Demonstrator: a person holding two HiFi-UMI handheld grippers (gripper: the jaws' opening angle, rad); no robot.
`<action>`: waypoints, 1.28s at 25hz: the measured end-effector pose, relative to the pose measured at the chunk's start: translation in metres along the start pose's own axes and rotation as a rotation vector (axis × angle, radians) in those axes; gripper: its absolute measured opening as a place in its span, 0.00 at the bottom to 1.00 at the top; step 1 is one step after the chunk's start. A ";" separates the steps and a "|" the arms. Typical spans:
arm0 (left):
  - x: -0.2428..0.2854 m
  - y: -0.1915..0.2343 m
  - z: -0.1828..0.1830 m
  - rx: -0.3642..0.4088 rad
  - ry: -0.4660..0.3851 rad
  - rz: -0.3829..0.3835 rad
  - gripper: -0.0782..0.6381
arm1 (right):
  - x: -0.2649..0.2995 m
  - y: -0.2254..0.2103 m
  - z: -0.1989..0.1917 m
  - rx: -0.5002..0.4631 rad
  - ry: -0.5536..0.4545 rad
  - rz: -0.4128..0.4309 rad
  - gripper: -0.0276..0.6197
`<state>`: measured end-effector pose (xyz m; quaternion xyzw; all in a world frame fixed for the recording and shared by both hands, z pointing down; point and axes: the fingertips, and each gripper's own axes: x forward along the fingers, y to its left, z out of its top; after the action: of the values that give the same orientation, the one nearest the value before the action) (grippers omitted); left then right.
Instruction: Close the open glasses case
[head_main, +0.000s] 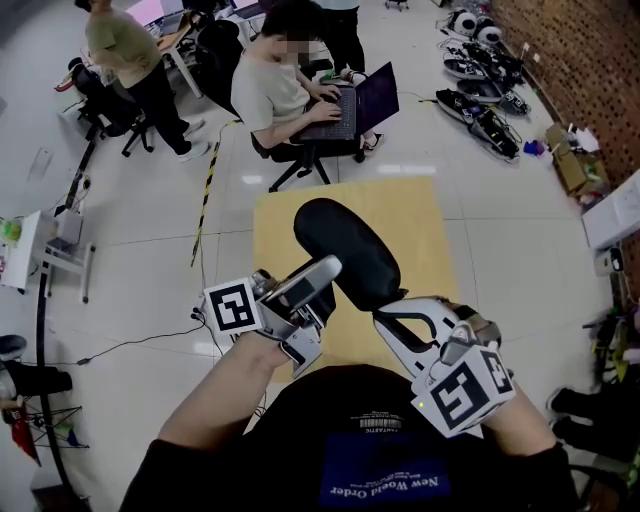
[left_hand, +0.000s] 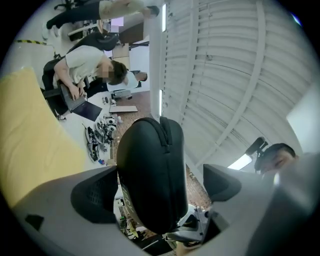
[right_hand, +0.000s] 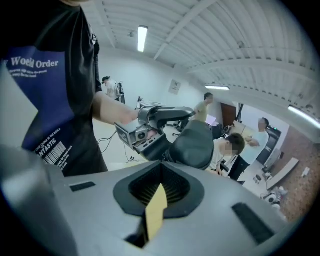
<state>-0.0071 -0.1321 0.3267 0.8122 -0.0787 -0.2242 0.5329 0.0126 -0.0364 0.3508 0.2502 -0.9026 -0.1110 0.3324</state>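
Observation:
The black zippered glasses case (head_main: 345, 250) looks closed and is up off the yellow table (head_main: 420, 225). In the left gripper view the case (left_hand: 150, 175) stands between the jaws of my left gripper (left_hand: 160, 187). Those jaws are spread wide: the left pad (left_hand: 92, 197) is at the case's side, and a gap shows before the right pad (left_hand: 225, 182). My right gripper (head_main: 398, 322) is shut, with its tips by the case's near end. In the right gripper view its jaws (right_hand: 160, 185) are together with nothing seen between them. Beyond them the case (right_hand: 192, 145) sits at the left gripper (right_hand: 150, 127).
A person with a laptop (head_main: 345, 105) sits on a chair just past the table's far edge. Another person stands at the top left (head_main: 125, 55). Gear lies on the floor at the top right (head_main: 480, 100). A small stand (head_main: 60, 245) is at the left.

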 end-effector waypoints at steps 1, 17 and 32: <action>0.001 0.001 0.000 -0.013 0.003 -0.004 0.83 | 0.000 0.003 0.001 -0.009 -0.002 0.017 0.02; 0.000 -0.029 0.031 0.081 -0.203 0.065 0.55 | -0.003 -0.005 0.020 0.316 -0.217 -0.008 0.10; 0.006 -0.044 0.020 0.361 -0.196 0.111 0.55 | -0.011 -0.025 0.013 0.772 -0.409 0.056 0.04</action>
<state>-0.0160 -0.1327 0.2787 0.8632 -0.2136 -0.2545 0.3801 0.0210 -0.0511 0.3261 0.3045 -0.9315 0.1962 0.0318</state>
